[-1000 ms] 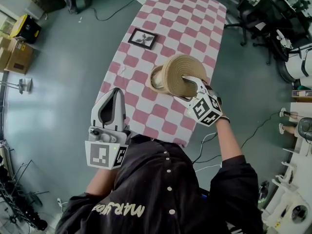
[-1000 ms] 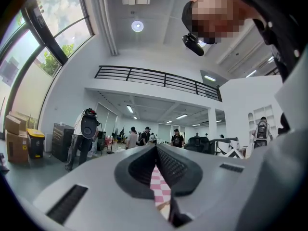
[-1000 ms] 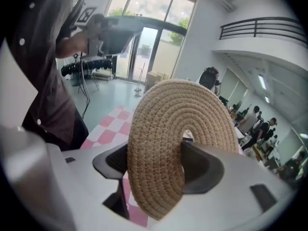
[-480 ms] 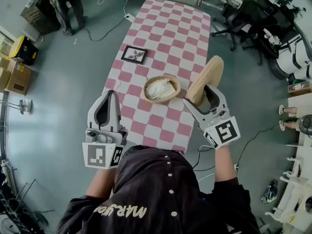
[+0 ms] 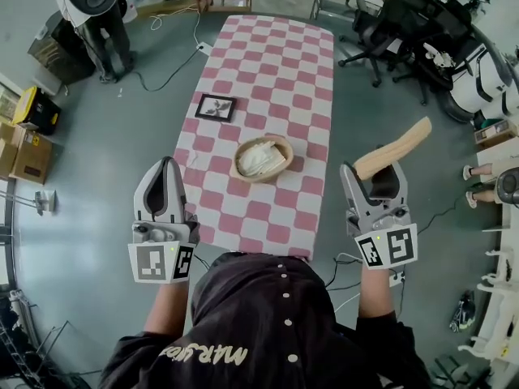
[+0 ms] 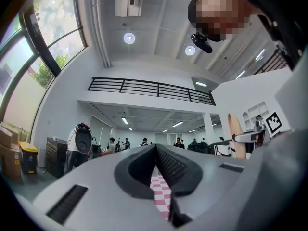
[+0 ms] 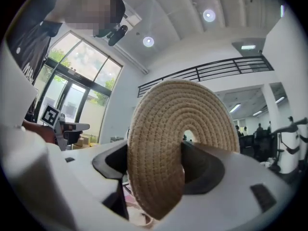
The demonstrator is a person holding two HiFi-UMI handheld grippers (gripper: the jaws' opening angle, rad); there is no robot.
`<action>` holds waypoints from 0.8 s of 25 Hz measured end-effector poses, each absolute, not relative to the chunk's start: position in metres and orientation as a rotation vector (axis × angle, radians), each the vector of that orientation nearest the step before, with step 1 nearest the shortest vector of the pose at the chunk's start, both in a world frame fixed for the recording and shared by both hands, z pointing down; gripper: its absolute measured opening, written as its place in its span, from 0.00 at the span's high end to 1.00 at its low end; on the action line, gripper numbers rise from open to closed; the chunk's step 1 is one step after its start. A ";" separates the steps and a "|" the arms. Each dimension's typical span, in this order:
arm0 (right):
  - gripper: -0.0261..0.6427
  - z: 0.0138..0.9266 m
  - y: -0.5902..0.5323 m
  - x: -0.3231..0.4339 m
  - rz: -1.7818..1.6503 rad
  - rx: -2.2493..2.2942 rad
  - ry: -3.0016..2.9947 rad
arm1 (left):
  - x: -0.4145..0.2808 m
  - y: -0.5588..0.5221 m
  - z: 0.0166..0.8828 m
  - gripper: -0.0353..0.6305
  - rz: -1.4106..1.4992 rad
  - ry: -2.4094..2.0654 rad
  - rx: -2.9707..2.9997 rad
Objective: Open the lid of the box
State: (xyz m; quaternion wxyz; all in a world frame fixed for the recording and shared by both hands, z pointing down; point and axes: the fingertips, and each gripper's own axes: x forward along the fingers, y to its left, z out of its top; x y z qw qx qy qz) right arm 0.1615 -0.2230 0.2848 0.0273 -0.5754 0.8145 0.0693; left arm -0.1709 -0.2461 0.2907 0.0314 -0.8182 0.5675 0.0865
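Note:
The box is a round woven basket (image 5: 261, 159) standing uncovered on the pink checked table (image 5: 276, 55), with white cloth inside it. Its woven lid (image 5: 393, 149) hangs in the air beyond the table's right edge, tilted on edge. My right gripper (image 5: 375, 177) is shut on it. In the right gripper view the lid (image 7: 163, 143) stands upright, clamped between the jaws of the right gripper (image 7: 166, 162). My left gripper (image 5: 165, 186) hovers beside the table's left front edge, shut and empty. In its own view the left gripper (image 6: 156, 150) has its tips together.
A framed picture (image 5: 216, 107) lies on the table beyond the basket. Office chairs (image 5: 389, 23) stand at the right rear. A person (image 5: 89, 6) stands at the far left. A yellow bin (image 5: 32, 108) and cardboard boxes (image 5: 20, 156) sit on the floor at left.
The right gripper lifted the lid off the basket and carried it rightward past the table edge, uncovering the cloth inside. The left gripper drifted slightly left and stayed shut.

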 end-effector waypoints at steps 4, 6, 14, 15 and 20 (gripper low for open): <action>0.49 0.277 -0.210 0.185 0.251 -1.876 2.422 | -0.176 -0.245 0.286 0.93 0.271 1.749 -2.507; 0.48 0.275 -0.204 0.196 0.267 -1.921 2.372 | -0.179 -0.245 0.287 0.93 0.265 1.760 -2.498; 0.48 0.270 -0.189 0.226 0.317 -2.033 2.243 | -0.199 -0.242 0.287 0.93 0.231 1.817 -2.441; 0.48 0.270 -0.188 0.229 0.312 -2.041 2.231 | -0.201 -0.241 0.287 0.93 0.230 1.825 -2.434; 0.48 0.274 -0.189 0.237 0.299 -2.067 2.209 | -0.207 -0.241 0.289 0.93 0.222 1.852 -2.418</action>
